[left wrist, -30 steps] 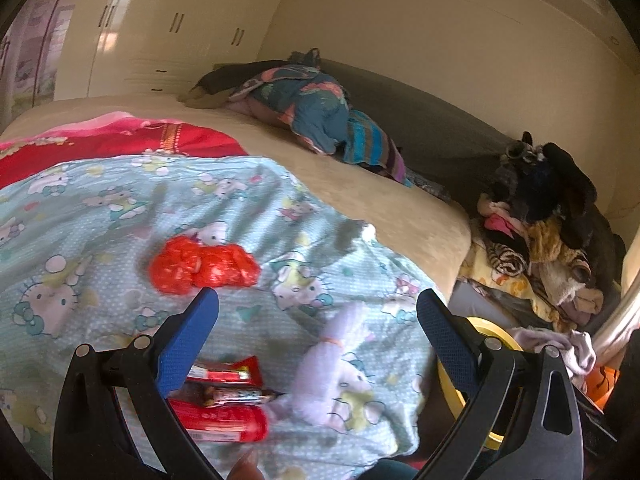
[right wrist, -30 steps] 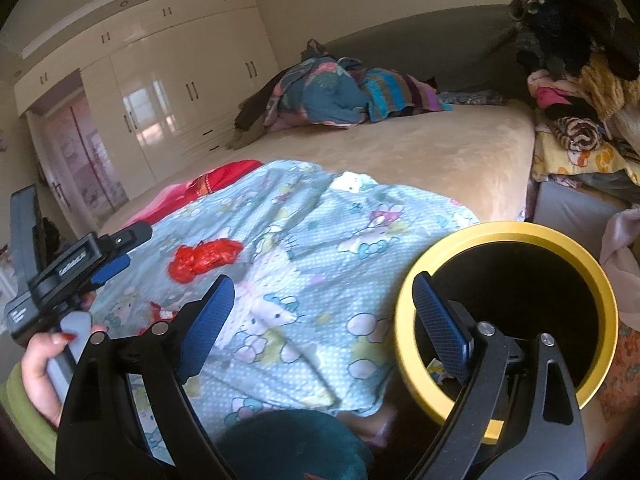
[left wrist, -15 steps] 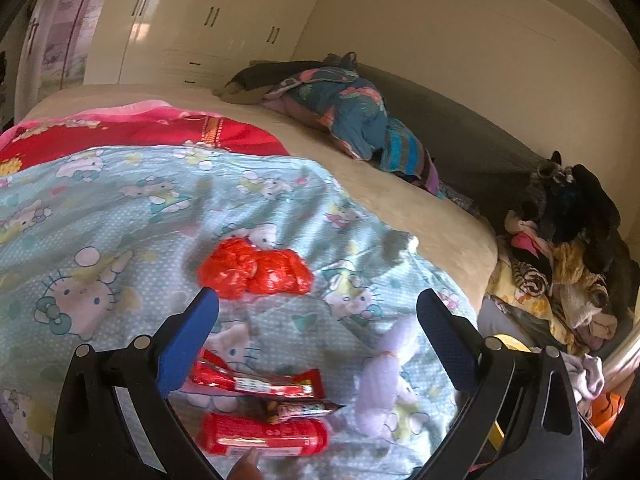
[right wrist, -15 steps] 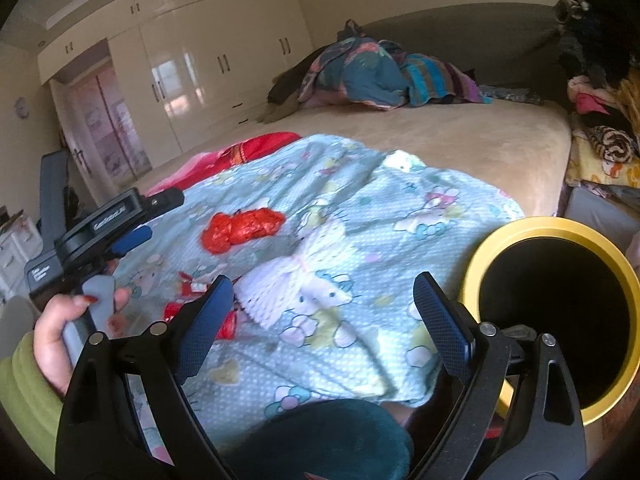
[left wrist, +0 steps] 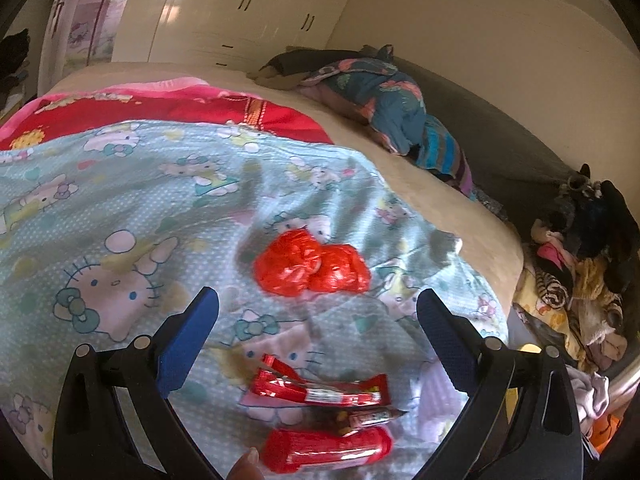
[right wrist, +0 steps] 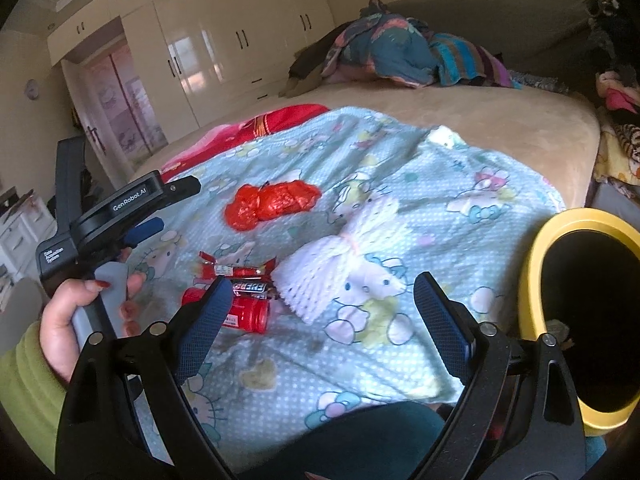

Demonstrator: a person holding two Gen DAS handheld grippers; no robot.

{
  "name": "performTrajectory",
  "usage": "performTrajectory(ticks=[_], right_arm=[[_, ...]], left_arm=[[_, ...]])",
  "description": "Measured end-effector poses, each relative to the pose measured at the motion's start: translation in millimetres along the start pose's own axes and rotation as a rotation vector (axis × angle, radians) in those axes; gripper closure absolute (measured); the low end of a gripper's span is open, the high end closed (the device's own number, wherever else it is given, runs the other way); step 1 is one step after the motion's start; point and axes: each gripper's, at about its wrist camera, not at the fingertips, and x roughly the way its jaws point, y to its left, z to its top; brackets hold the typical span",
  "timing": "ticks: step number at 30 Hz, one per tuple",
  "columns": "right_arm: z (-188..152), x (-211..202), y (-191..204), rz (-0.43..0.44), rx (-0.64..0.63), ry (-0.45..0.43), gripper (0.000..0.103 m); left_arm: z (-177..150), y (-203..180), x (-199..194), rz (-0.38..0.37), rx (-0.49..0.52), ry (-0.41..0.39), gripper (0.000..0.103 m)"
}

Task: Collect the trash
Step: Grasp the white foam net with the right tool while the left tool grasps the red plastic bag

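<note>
On the light-blue cartoon blanket point(left wrist: 120, 216) lies a crumpled red plastic bag point(left wrist: 310, 266) point(right wrist: 272, 204). Nearer are red snack wrappers point(left wrist: 320, 390) point(right wrist: 236, 272) and a red plastic container point(left wrist: 332, 450) point(right wrist: 244, 314). A white foam net wrap point(right wrist: 340, 268) lies right of them. My left gripper point(left wrist: 318, 314) hangs open above the wrappers, nothing between its fingers; it also shows at the left of the right wrist view, held by a hand point(right wrist: 68, 320). My right gripper point(right wrist: 322, 300) is open over the foam wrap, holding nothing.
A yellow-rimmed black bin point(right wrist: 536, 264) stands beside the bed at the right. A heap of clothes point(left wrist: 580, 280) lies past the bed's right edge. Folded bedding point(right wrist: 400, 56) sits at the far end, before white wardrobes point(right wrist: 224, 44). A dark-clad knee point(right wrist: 360, 432) is below.
Both grippers swung left across the bed and sank a little. The red bag and wrappers now sit between the left fingers; the bin slid to the right edge of the right view.
</note>
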Motion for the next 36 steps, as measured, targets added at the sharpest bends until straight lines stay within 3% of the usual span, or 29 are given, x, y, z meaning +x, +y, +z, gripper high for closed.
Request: performTrajectory(ticks=[11,16,18,21,27,29,36], right_arm=[[7,28,5,0.000,0.042,0.041,0.019],[11,46,11,0.003,0.034,0.068,0.020],[12,53,15,0.008,0.025,0.075,0.024],[13,64,17,0.018,0.030,0.093,0.028],[8,82,12,0.005,0.046,0.137,0.055],[5,84,9,0.012,0.045,0.149,0.077],[0,73,-1,0.054,0.066,0.136,0.085]], left_arm=[[-2,18,20,0.012,-0.033,0.056,0.007],[3,22,32,-0.018,-0.037,0.088,0.009],[4,21,39,-0.024,-0.018,0.108,0.021],[4,21,48,-0.032,-0.012,0.138,0.026],[8,20,69,-0.019,-0.003,0.178,0.027],[11,21,78,-0.019,-0.006,0.198,0.027],[18,20,101,-0.015,-0.003,0.238,0.036]])
